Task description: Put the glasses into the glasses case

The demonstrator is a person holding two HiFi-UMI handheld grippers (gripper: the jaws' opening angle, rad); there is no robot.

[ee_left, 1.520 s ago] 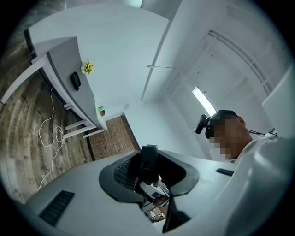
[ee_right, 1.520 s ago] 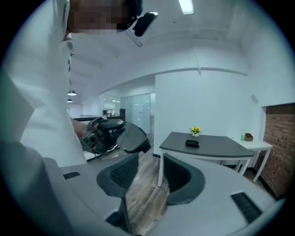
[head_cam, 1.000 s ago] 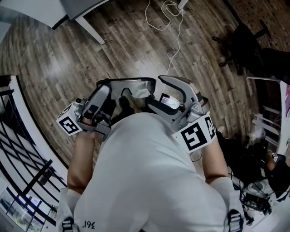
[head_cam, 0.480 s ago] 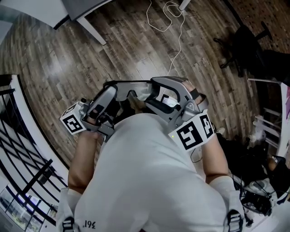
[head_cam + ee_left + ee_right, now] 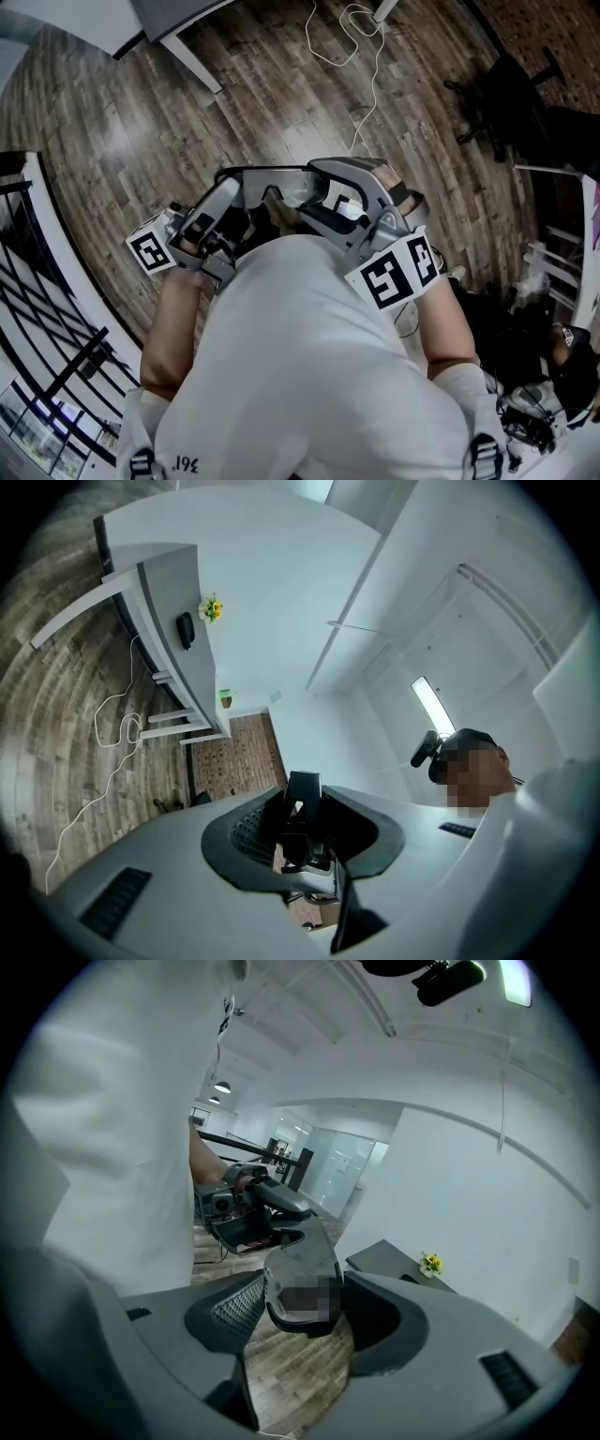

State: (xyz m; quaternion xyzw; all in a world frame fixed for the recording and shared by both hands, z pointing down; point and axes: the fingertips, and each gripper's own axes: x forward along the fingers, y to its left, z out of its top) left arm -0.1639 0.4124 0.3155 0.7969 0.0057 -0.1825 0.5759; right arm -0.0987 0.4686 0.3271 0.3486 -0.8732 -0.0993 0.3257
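Note:
The glasses point(image 5: 274, 184), black-framed with one wide clear lens, hang in front of my chest above the wooden floor. My left gripper point(image 5: 231, 193) is shut on their left end; in the left gripper view a black part of the frame point(image 5: 302, 797) stands clamped between the jaws of this gripper point(image 5: 305, 829). My right gripper point(image 5: 330, 190) covers their right end. Its jaws have just been closing, and in the right gripper view the lens point(image 5: 302, 1262) sits pressed between the pads of that gripper point(image 5: 302, 1309). No glasses case shows for certain.
A grey desk point(image 5: 173, 621) carries yellow flowers point(image 5: 212, 607) and a small dark thing point(image 5: 186, 628). A white cable point(image 5: 361, 56) trails over the floor, a black chair point(image 5: 506, 89) stands at the right, and a black railing point(image 5: 42, 309) at the left.
My right gripper has slid left over the glasses' right end. The glasses and my left gripper have shifted slightly right.

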